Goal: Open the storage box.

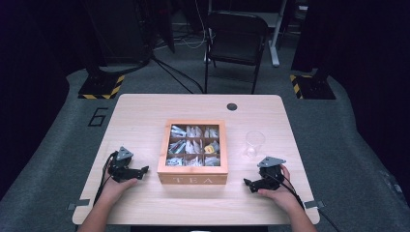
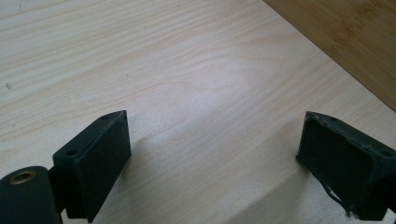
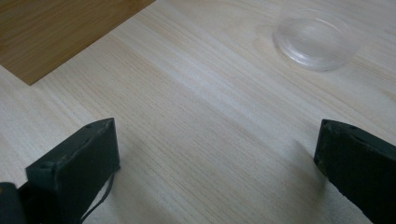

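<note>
A: What is on the table?

B: Pale wood grain, rounded corners. At its middle sits a square wooden tea box, its lid glazed, with paper sachets in nine compartments. A clear plastic cup stands just beside it, toward the right edge.

A: And the hands?

B: Both rest near the front edge, wrists low. The left gripper points at the box's left wall, the right gripper at its right wall; neither touches the box. Both sets of black padded jaws gape wide, over bare wood.
</note>
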Available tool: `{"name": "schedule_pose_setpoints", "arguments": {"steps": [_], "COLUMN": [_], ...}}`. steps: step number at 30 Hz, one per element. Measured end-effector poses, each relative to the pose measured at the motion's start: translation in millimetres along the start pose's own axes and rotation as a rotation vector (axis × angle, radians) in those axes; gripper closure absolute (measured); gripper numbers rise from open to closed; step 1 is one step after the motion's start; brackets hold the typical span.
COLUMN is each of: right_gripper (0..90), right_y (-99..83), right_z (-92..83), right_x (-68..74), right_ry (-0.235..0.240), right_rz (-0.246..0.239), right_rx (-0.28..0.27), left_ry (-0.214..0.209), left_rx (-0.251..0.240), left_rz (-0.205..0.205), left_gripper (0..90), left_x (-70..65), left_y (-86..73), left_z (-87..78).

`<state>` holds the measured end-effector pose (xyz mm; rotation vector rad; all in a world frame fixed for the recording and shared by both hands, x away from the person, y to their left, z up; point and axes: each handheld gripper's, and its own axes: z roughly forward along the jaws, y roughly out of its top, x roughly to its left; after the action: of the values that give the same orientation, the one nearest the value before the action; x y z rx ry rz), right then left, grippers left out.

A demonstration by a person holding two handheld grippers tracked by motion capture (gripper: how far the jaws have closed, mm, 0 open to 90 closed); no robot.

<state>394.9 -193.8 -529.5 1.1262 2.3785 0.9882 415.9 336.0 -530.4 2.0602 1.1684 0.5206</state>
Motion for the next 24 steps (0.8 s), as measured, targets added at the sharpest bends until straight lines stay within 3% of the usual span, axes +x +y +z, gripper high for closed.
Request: {"name": "schedule_pose_setpoints", "arguments": {"steps": [19,24], "right_gripper": [0.0,3.6], "right_y": [1.0,1.7], "right_z": [1.0,0.0], "right_x": [0.9,0.7], "right_ry": [-0.006,-0.016], "right_rz": [0.002,0.014], "right_rx": [-0.001,-0.002], "left_ry": [0.016,0.02], "left_rx": [0.012,-0.009], "left_rz": [-0.015,-0.018], "left_gripper": [9.4,15.4], "left_x": [-3.1,-4.2], "left_y": [-1.0,-1.8], "left_z": [-2.5,-3.2]}}
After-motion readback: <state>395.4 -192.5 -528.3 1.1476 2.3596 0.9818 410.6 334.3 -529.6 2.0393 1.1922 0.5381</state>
